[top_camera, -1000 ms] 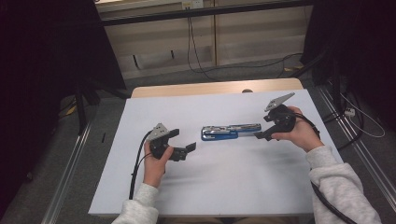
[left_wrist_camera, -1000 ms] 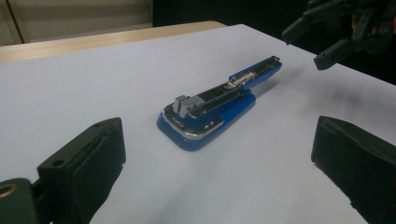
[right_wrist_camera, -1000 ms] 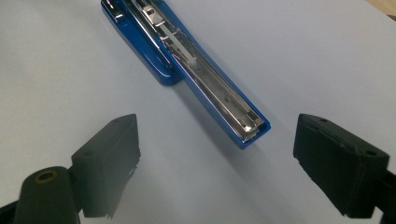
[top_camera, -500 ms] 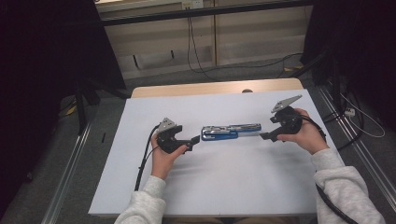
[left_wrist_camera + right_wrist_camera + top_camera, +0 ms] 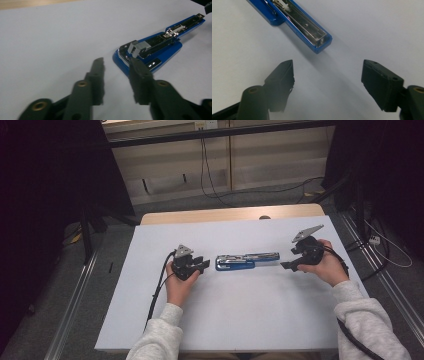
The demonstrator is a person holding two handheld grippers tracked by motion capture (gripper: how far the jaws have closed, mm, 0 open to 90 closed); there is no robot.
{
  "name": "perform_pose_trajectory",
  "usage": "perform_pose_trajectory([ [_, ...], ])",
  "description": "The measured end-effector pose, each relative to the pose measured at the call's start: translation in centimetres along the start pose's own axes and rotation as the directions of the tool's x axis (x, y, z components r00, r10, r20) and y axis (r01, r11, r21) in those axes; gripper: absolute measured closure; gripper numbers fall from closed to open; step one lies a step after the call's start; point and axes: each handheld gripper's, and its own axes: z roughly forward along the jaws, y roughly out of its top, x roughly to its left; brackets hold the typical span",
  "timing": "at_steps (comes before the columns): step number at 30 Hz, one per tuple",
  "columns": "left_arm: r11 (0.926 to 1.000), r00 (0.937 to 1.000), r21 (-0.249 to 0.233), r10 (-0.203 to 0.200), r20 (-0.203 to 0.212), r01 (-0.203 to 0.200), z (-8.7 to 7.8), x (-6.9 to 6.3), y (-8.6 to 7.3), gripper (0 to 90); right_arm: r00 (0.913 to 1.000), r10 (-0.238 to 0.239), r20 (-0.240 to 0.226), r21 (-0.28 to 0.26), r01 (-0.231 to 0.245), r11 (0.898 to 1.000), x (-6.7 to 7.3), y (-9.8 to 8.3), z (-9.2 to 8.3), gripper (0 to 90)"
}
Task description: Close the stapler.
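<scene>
high view, blue stapler (image 5: 246,261) between both released claws, left claw (image 5: 202,265), right claw (image 5: 286,265)

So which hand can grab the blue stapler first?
Probably the left. The left gripper sits open right beside the stapler, one jaw almost at its wide end in the left gripper view. The right gripper is open too, but a gap away.

A lab-like recording room: black curtains (image 5: 45,195) flank the white table (image 5: 240,320), cables (image 5: 210,165) trail behind it, floor rails (image 5: 75,315) beside it.
</scene>
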Motion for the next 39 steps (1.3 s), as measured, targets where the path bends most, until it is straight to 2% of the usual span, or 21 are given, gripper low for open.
perform_pose_trajectory([
  [1,0.9999,1.0,0.013,0.0,0.005,-0.001,0.2,0.0,0.0,75.9,0.9999,0.01,0.003,-0.007,-0.01,1.0,-0.1,0.0,0.1,32.1],
  [3,0.9995,1.0,0.033,0.0,-0.007,0.0,0.6,0.0,0.0,78.2,0.9999,0.009,0.006,-0.009,-0.009,1.0,0.0,-0.1,0.1,34.2],
  [4,0.9994,1.0,0.034,-0.003,0.001,0.003,0.8,0.0,0.0,79.8,0.9999,0.013,0.009,-0.005,-0.013,1.0,0.0,0.0,0.2,35.9],
  [6,0.9985,1.0,0.054,0.004,-0.005,-0.004,1.1,-0.1,0.1,84.3,0.9996,0.011,0.027,0.007,-0.011,1.0,0.1,0.0,0.5,48.5],
  [7,0.9984,1.0,0.057,-0.007,0.006,0.007,1.3,-0.2,0.1,84.3,0.9996,0.011,0.027,0.007,-0.011,1.0,0.1,0.0,0.5,48.5],
  [8,0.9984,0.9999,0.054,-0.013,0.008,0.013,1.4,-0.2,0.1,85.9,0.9996,0.011,0.026,0.017,-0.011,1.0,0.1,0.0,0.7,60.3],
  [9,0.9983,1.0,0.059,-0.005,-0.002,0.005,1.5,-0.2,0.1,86.6,0.9995,0.004,0.031,0.033,-0.005,0.999,0.1,-0.1,0.9,64.6],
  [11,0.998,1.0,0.064,-0.003,0.006,0.003,1.8,-0.2,0.1,86.8,0.9994,-0.004,0.036,0.044,0.003,0.999,0.1,-0.1,0.9,66.3],
  [13,0.9967,1.0,0.081,0.008,-0.002,-0.008,2.0,-0.4,0.1,87.8,0.9996,0.004,0.03,0.047,-0.006,0.999,0.0,-0.2,1.2,75.1],
  [14,0.9965,1.0,0.083,-0.001,0.003,0.0,2.2,-0.4,0.1,88.2,0.9992,0.012,0.038,0.047,-0.014,0.999,-0.1,-0.2,1.3,77.0],
  [16,0.9958,1.0,0.092,0.002,-0.009,-0.001,2.4,-0.5,0.2,88.7,0.9989,0.024,0.042,0.046,-0.026,0.999,-0.2,-0.3,1.4,81.0],
  [18,0.9944,0.9997,0.106,0.002,-0.023,0.001,2.6,-0.6,0.3,89.0,0.9988,0.041,0.025,0.035,-0.042,0.999,-0.3,-0.3,1.7,85.0],
  [23,0.9923,0.9997,0.124,0.014,-0.021,-0.011,3.0,-1.0,0.4,89.0,0.9992,0.041,-0.002,0.028,-0.04,0.999,-0.2,-0.1,2.4,89.7],
  [27,0.9925,0.9999,0.122,0.003,-0.017,0.0,3.1,-0.9,0.5,89.0,0.9993,0.038,0.0,0.024,-0.038,0.999,0.0,0.1,2.8,90.0],
  [28,0.9923,0.9998,0.124,0.01,-0.014,-0.009,3.1,-0.9,0.5,89.0,0.9993,0.036,0.001,0.021,-0.036,0.999,0.1,0.2,2.9,90.0],
  [39,0.9926,0.9997,0.12,0.022,-0.007,-0.021,3.5,-1.1,0.6,88.9,0.9989,0.046,-0.009,0.003,-0.046,0.999,0.0,0.2,2.6,90.0],
])
